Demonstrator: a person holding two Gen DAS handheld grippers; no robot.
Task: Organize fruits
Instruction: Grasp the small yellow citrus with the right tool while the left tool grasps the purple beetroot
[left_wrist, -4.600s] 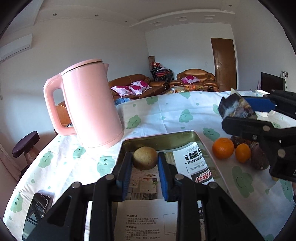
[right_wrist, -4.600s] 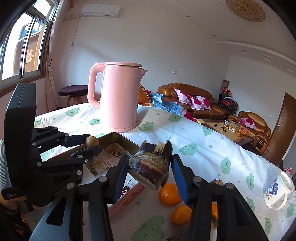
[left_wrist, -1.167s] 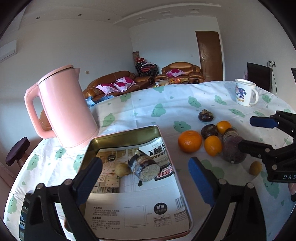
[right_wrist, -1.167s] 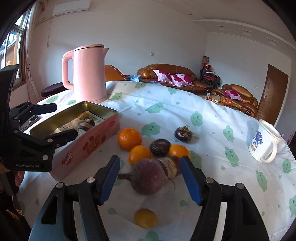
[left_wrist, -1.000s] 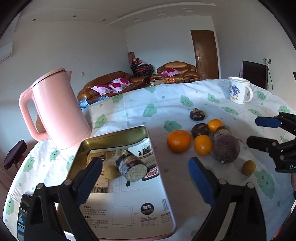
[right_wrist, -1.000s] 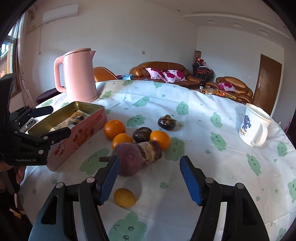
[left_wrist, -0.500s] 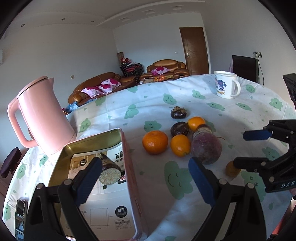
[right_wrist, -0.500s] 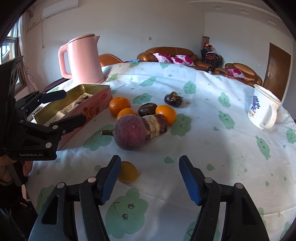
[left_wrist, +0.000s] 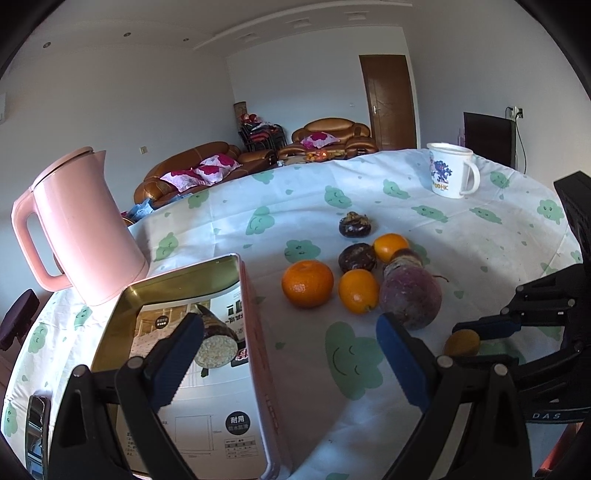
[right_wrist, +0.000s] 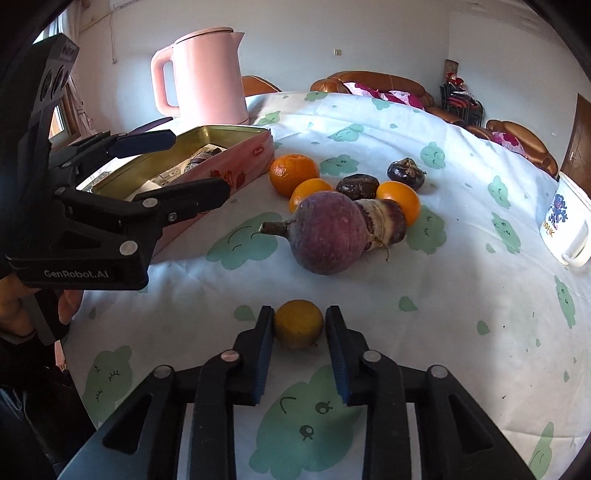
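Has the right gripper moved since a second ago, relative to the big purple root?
Yes. The right gripper has dropped back from the big purple root toward the near table edge and now pinches the small yellow fruit.

Round table under white cloth with green cloud faces (right_wrist: 461, 332): small yellow-orange citrus (right_wrist: 298, 324) between right jaws; purple beetroot (right_wrist: 328, 238), 3 oranges, 2 dark fruits beyond; pink tin (right_wrist: 236, 166) and pink kettle (right_wrist: 207, 77) left-ahead, white mug (right_wrist: 565, 225) right.
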